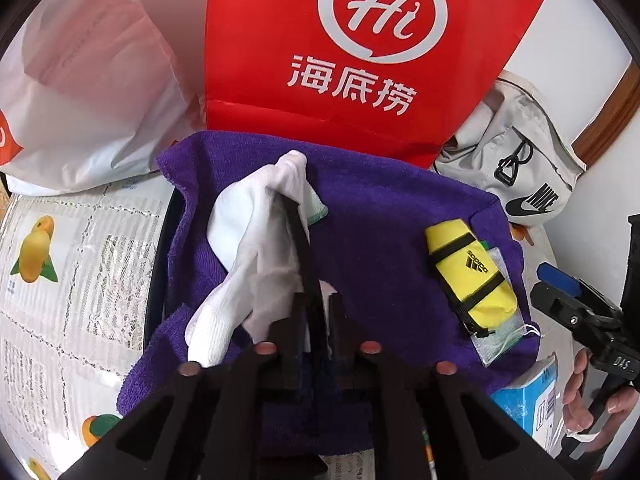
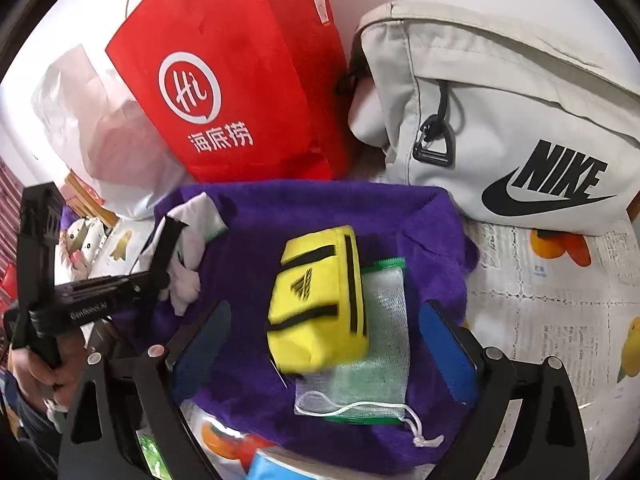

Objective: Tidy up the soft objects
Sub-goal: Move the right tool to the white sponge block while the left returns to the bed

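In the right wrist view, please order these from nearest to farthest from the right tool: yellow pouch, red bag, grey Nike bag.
1. yellow pouch: on the purple towel, between the right tool fingers.
2. grey Nike bag: behind, to the right.
3. red bag: behind, to the left, slightly farther.

A red bag [image 1: 360,60] carries a circled "Hi" logo above the characters 海底捞; a grey pouch [image 2: 520,120] reads "NIKE" with its swoosh; a yellow pouch [image 1: 472,276] bears the adidas mark.

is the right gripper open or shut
Open: in the right wrist view, the right gripper's blue pads stand wide apart on either side of the yellow pouch, touching nothing.
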Demonstrator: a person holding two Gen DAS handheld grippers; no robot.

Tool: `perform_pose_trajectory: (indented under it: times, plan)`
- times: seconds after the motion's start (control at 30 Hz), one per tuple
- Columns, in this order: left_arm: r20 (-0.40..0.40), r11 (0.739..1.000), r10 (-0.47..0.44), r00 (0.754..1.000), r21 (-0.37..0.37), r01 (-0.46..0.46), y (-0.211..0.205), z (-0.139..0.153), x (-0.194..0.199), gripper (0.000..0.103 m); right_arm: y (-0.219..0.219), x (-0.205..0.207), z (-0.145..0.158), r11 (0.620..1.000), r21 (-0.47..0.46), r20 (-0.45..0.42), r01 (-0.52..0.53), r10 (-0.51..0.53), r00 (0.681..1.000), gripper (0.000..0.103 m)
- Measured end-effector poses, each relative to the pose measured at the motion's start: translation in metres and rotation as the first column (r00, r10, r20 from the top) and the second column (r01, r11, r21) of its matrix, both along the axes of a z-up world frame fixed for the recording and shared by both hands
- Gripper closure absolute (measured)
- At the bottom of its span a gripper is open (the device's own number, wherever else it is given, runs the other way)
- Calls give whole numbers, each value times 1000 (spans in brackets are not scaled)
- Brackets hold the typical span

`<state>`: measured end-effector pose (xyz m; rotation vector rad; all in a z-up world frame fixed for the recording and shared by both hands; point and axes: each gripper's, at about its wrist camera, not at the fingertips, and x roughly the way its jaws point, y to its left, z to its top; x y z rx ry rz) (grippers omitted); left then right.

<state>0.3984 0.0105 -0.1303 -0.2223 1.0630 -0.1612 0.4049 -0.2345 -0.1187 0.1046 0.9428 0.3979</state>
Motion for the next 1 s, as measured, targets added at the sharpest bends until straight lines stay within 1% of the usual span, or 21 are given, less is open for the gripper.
perform_pose_trajectory:
  times: [0.03, 0.07, 0.1, 0.13, 0.23, 0.33, 0.4, 0.47, 0.53, 0.6, 0.63, 0.7, 0.8, 0.93, 1.0]
  plan:
    - [6, 1000, -2, 1000, 0, 2, 0, 2, -1, 81, 0, -3, 4, 1000, 8, 11, 5, -5, 1000, 9]
    - [12, 1000, -5, 1000, -1, 5, 0, 4, -1, 77, -1, -5, 6, 1000, 11, 18, 8, -9, 1000, 9]
    - [20, 1000, -8, 1000, -2, 8, 1, 6, -3, 69, -2, -9, 9, 1000, 14, 31, 14, -15, 999, 9]
    - [28, 1000, -8, 1000, 3, 8, 1, 9, -5, 59, -2, -15, 12, 1000, 14, 45, 19, -20, 999, 9]
    - [59, 1000, -10, 998, 25, 9, 4, 20, -12, 44, 1, -31, 20, 1000, -1, 82, 10, -10, 997, 9]
    - [73, 999, -5, 997, 35, 2, 8, 28, -23, 43, 4, -50, 25, 1000, -6, 84, 2, -1, 996, 9]
    - [76, 999, 0, 997, 36, -2, 11, 32, -29, 43, 7, -61, 26, 1000, 10, 71, -12, 12, 997, 9]
    - [83, 999, 4, 997, 35, -6, 14, 36, -37, 43, 10, -81, 29, 1000, 23, 73, -14, 12, 997, 10]
    - [88, 1000, 14, 996, 26, -17, 20, 39, -48, 43, 15, -98, 30, 1000, 13, 78, -22, 21, 997, 14]
    - [88, 1000, 29, 996, 9, -30, 25, 41, -59, 43, 21, -116, 29, 1000, -5, 82, -31, 31, 996, 22]
    - [89, 999, 34, 995, 0, -34, 28, 42, -64, 43, 25, -127, 28, 999, -14, 80, -36, 37, 996, 24]
    - [86, 999, 41, 995, -21, -39, 32, 44, -75, 43, 30, -143, 25, 998, -25, 71, -50, 52, 996, 32]
    - [94, 999, 47, 994, -24, -44, 35, 48, -92, 43, 33, -158, 20, 999, -9, 46, -45, 46, 998, 45]
    - [112, 998, 59, 992, -20, -58, 42, 53, -118, 43, 37, -178, 10, 1000, -16, 1, -23, 23, 1000, 45]
    - [109, 997, 66, 992, -39, -62, 48, 53, -130, 43, 39, -186, 6, 1000, -6, -8, -25, 25, 1000, 45]
